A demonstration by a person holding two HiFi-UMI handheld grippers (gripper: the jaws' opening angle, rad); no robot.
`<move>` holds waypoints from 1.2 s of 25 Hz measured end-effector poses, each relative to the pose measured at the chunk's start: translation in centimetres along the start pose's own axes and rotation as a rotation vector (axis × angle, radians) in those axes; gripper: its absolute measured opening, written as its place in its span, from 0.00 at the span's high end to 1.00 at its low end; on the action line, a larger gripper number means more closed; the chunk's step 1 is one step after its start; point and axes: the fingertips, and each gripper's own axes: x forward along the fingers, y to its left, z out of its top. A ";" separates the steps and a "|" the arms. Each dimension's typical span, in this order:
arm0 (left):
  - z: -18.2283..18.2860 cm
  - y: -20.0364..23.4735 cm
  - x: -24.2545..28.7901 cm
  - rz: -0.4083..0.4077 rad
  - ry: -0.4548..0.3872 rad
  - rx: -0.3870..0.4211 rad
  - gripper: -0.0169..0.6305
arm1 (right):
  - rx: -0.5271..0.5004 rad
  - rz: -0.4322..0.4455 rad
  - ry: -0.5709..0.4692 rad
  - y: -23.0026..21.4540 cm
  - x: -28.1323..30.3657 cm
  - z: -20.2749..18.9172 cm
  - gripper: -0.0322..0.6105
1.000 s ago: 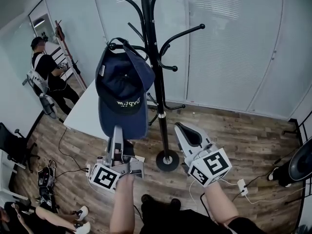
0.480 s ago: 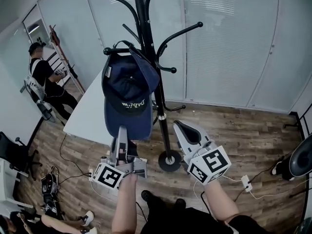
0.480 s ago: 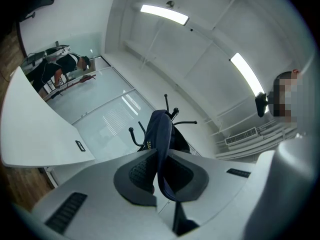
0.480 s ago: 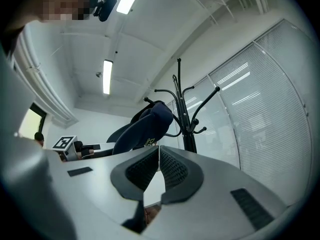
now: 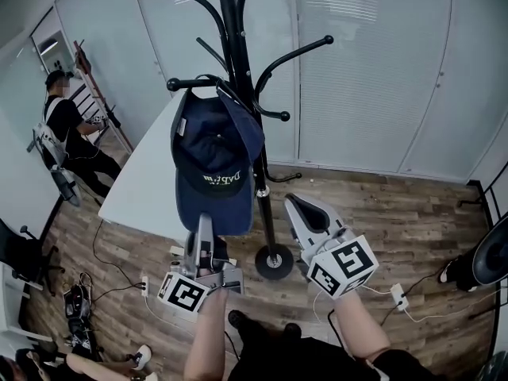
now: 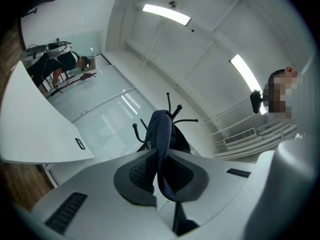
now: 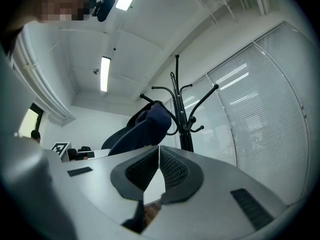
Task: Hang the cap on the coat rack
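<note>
A navy cap (image 5: pixel 214 161) hangs open side toward me from a left-pointing arm (image 5: pixel 190 82) of the black coat rack (image 5: pixel 238 54), its back strap looped over that arm. My left gripper (image 5: pixel 205 240) is below it, shut on the lower edge of the brim. The left gripper view shows the brim (image 6: pixel 162 169) pinched between the pads, with the cap (image 6: pixel 160 134) rising toward the rack (image 6: pixel 175 111). Just right of the pole, my right gripper (image 5: pixel 305 217) is shut with nothing in it. In the right gripper view the cap (image 7: pixel 145 126) hangs left of the rack (image 7: pixel 182 119).
The rack's round base (image 5: pixel 274 260) stands on the wood floor between my grippers. A white table (image 5: pixel 147 189) lies left behind the cap. A person (image 5: pixel 67 129) stands far left. A power strip (image 5: pixel 397 298) and cables lie on the floor; glass walls are behind.
The cap and my left gripper have shifted a little right, closer to the rack's pole. The right gripper has hardly moved.
</note>
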 end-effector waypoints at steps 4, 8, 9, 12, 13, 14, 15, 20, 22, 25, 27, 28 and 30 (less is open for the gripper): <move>-0.9 0.5 0.1 0.027 0.012 -0.001 0.92 | -0.003 -0.002 0.011 -0.4 -0.1 -0.3 0.90; -0.7 1.3 -0.2 0.062 0.009 0.005 0.92 | -0.007 0.001 0.023 0.0 0.3 -0.3 0.90; -0.7 1.5 -0.3 0.067 0.008 0.006 0.92 | -0.008 0.002 0.024 0.1 0.4 -0.3 0.90; -0.9 1.9 -0.3 0.077 0.013 0.020 0.92 | -0.012 0.001 0.027 0.2 0.3 -0.3 0.90; -1.0 2.0 -0.3 0.080 0.017 0.027 0.92 | -0.013 0.000 0.029 0.1 0.3 -0.4 0.90; -1.0 2.0 -0.3 0.084 0.019 0.034 0.92 | -0.013 -0.001 0.031 0.1 0.2 -0.4 0.90; -1.0 2.0 -0.3 0.087 0.021 0.042 0.92 | -0.014 -0.002 0.033 0.1 0.2 -0.4 0.90; -1.5 2.2 -0.1 0.112 0.036 0.090 0.92 | -0.014 -0.009 0.035 -0.2 0.1 -0.2 0.90; -1.8 2.4 -0.1 0.119 0.046 0.103 0.92 | -0.014 -0.008 0.038 -0.1 0.1 -0.2 0.90; -2.0 2.5 0.0 0.119 0.053 0.111 0.92 | -0.013 -0.007 0.043 0.0 0.2 -0.4 0.90; -2.1 2.6 0.1 0.115 0.058 0.121 0.92 | -0.012 -0.007 0.047 0.1 0.4 -0.5 0.90; -2.1 2.6 0.1 0.115 0.061 0.127 0.92 | -0.012 -0.007 0.048 0.1 0.4 -0.5 0.90; -2.1 2.7 0.2 0.110 0.063 0.135 0.92 | -0.012 -0.007 0.048 0.1 0.4 -0.5 0.90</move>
